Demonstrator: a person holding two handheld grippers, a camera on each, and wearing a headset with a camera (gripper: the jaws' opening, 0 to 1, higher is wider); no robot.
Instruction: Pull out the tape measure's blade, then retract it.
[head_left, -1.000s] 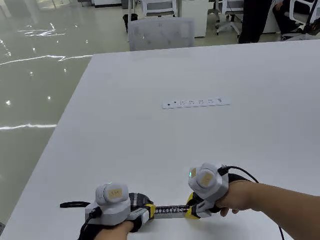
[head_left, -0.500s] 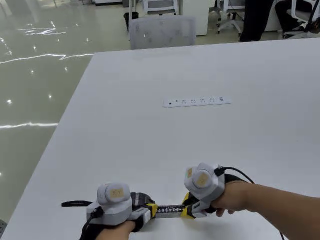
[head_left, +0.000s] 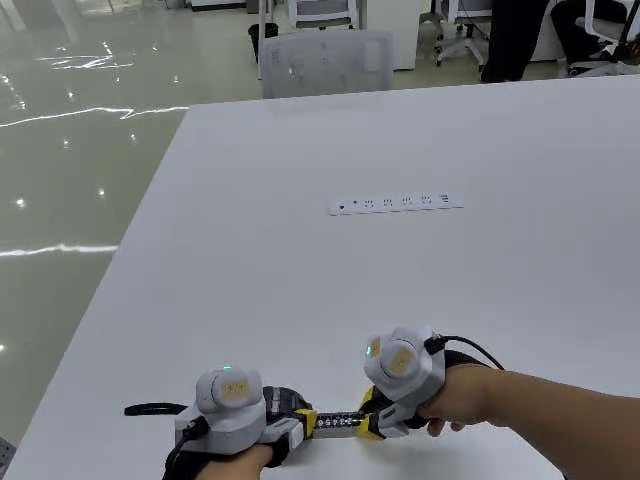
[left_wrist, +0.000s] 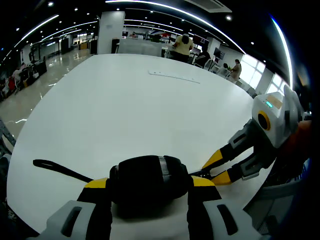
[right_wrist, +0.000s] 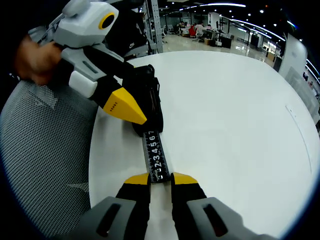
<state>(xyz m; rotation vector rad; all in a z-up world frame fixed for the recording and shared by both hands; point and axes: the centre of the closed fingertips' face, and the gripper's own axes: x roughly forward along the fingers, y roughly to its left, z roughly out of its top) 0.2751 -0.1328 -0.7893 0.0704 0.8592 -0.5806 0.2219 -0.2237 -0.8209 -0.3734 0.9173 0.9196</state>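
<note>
A black tape measure case (left_wrist: 149, 183) sits between the yellow-tipped fingers of my left gripper (left_wrist: 150, 185), which is shut on it at the near table edge. In the head view the case (head_left: 283, 402) lies just right of the left gripper (head_left: 285, 425). A short length of blade (right_wrist: 155, 154) with black numerals runs from the case (right_wrist: 148, 97) to my right gripper (right_wrist: 160, 177), which is shut on the blade's tip. In the head view the blade (head_left: 337, 421) spans the small gap to the right gripper (head_left: 366, 423). A black wrist strap (left_wrist: 59, 170) trails left from the case.
A white power strip (head_left: 396, 204) lies mid-table, far beyond the grippers. The white table (head_left: 400, 280) is broad and bare around it. A grey mesh chair (head_left: 325, 63) stands at the far edge. The near table edge is close under both hands.
The right gripper has moved left toward the case, so the exposed blade is shorter than a second ago. The left gripper has stayed nearly still with the case.
</note>
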